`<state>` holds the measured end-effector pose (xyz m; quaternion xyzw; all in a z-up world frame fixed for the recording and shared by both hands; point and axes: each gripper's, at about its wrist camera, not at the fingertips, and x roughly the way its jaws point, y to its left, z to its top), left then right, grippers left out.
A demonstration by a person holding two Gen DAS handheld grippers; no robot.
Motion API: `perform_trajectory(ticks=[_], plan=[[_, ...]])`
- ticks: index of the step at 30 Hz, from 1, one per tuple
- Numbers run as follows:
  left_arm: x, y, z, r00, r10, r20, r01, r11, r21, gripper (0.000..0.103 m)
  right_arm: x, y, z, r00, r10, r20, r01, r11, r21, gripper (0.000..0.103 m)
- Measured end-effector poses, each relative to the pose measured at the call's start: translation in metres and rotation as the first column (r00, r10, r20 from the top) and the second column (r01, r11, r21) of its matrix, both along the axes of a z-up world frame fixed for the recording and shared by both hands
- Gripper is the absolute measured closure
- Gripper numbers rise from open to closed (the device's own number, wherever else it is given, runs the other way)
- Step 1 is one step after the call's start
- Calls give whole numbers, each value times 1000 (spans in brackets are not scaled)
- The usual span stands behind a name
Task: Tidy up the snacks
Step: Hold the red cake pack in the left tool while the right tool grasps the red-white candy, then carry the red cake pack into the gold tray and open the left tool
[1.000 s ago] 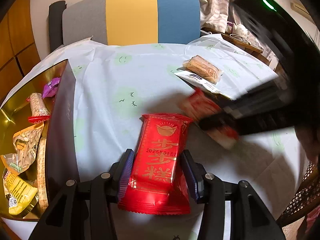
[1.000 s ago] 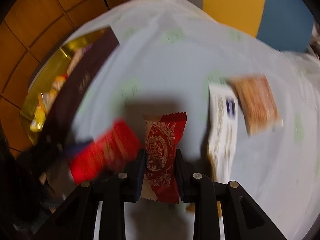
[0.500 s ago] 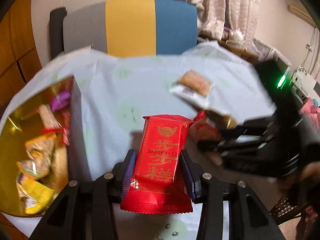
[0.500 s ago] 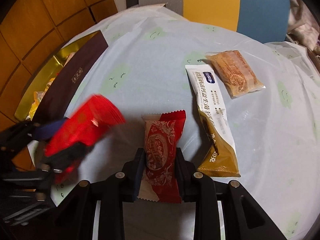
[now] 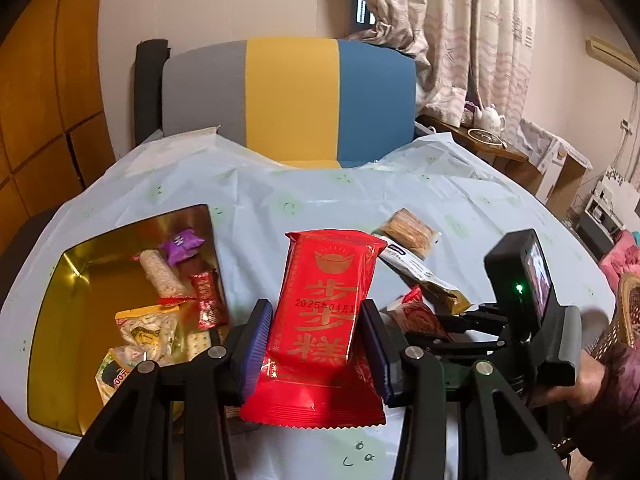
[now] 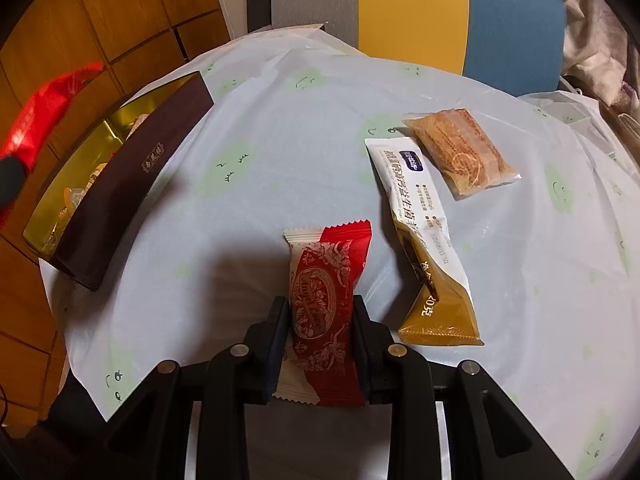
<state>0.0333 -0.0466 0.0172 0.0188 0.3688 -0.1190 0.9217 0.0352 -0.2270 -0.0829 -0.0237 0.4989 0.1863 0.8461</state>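
My left gripper [image 5: 316,340] is shut on a big red snack packet [image 5: 320,320] with gold characters, held above the table just right of the gold-lined box [image 5: 72,280]. My right gripper [image 6: 320,340] is shut on a red and white patterned snack packet [image 6: 324,304], held above the table's near edge. It shows in the left wrist view [image 5: 416,316] low at the right. The box [image 6: 120,184] has a dark brown wall and holds several wrapped snacks. A white and gold sachet [image 6: 424,232] and a clear-wrapped pastry [image 6: 460,152] lie on the table.
The round table has a pale blue cloth [image 6: 280,140] with green faces. A grey, yellow and blue chair [image 5: 288,96] stands behind it. A wicker basket [image 5: 628,316] shows at the right edge. Wooden panels are at the left.
My left gripper has risen and swung left toward the box with the red packet. My right gripper has lifted and pulled back a little with its packet. Both stay shut.
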Motion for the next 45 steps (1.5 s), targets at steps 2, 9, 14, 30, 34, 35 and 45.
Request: perform_trajectory(ticks=[2,9,14,30,34,35,45], plan=[[1,5,0,1000,15,-2,-15,1000,-6,58,-1,1,0,1000,-2,6,2,1000,-1,74],[4,34,-5,997,69,-33,-71,997,-40,58,-8,2,-1,999,-8,46,8,1000,-8,73],[8,79,-7,985,157,-72,-165,980,-116,58,-15,5,-1,998,-20,62,22,1000,-22,73],[64,218,-42,846,442,-298,-520,808,-276,58,-16,2,1,997,-41,61,41,999,6,73],[94,227,-55,813,452,-368,-564,768,-303,58,-16,1,1,997,-47,59,47,999,11,73],[103,228,-59,806,454,-380,-572,763,-302,58,-16,1,1,997,-46,59,45,999,11,73],[128,228,-86,770,460,-442,-594,770,-234,57,-15,1,1,997,-52,54,52,999,11,73]])
